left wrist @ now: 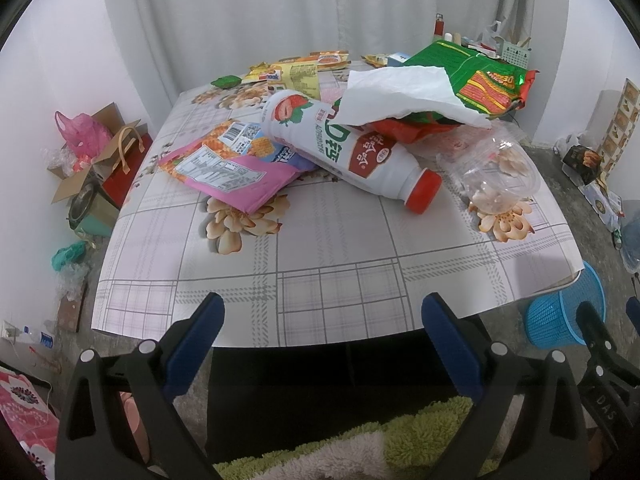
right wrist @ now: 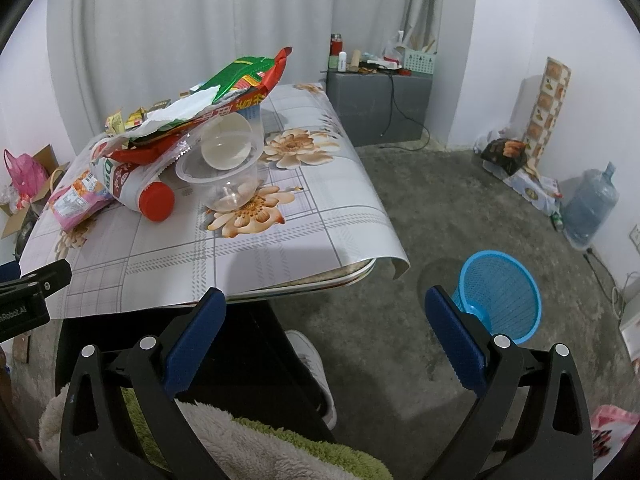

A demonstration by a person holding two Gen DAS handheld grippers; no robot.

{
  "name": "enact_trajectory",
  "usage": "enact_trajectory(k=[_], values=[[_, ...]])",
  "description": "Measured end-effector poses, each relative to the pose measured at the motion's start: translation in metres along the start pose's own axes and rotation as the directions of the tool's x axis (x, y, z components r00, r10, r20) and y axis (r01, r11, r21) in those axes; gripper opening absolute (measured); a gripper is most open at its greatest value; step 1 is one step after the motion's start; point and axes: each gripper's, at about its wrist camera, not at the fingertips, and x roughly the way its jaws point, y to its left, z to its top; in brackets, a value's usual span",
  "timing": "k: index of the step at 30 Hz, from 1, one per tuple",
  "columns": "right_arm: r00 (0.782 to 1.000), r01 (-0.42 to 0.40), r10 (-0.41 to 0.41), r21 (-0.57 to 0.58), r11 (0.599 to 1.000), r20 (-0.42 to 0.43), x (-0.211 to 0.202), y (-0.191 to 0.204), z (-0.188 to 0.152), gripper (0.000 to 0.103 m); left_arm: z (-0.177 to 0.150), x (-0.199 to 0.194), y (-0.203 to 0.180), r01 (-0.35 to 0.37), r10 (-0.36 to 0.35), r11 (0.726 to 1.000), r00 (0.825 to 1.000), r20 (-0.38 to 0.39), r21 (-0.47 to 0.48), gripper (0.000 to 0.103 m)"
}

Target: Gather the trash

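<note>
Trash [left wrist: 352, 148] lies heaped on the table [left wrist: 320, 256], untouched. Bin [right wrist: 498, 296] stands on the floor beside the table's corner, ready for drops. Left gripper [left wrist: 320, 320] and right gripper [right wrist: 322, 316] hover splayed, empty, before the table's edge.

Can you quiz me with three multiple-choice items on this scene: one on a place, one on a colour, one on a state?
1. Where is the blue basket?
A. on the table
B. on the floor beside the table
C. on the grey cabinet

2. What colour is the bottle's cap?
A. red
B. green
C. white

3. How do the jaws of the right gripper stand?
A. shut on the bottle
B. shut on a wrapper
C. open, holding nothing

Answers:
1 B, it stands on the concrete floor off the table corner.
2 A, the bottle lies on its side with a red cap towards the camera.
3 C, a wide gap shows between the blue pads.
</note>
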Motion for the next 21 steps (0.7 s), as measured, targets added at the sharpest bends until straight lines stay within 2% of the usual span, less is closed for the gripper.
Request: enact_trajectory(k=[21], values=[[1.000, -0.002, 0.002, 0.001, 1.000, 0.003, -0.0074, 0.0039, 0.0046, 0.095, -0.0005, 0.0001, 0.0005, 0.002, -0.002, 1.000, 1.000, 0.000, 0.000, 0.097]])
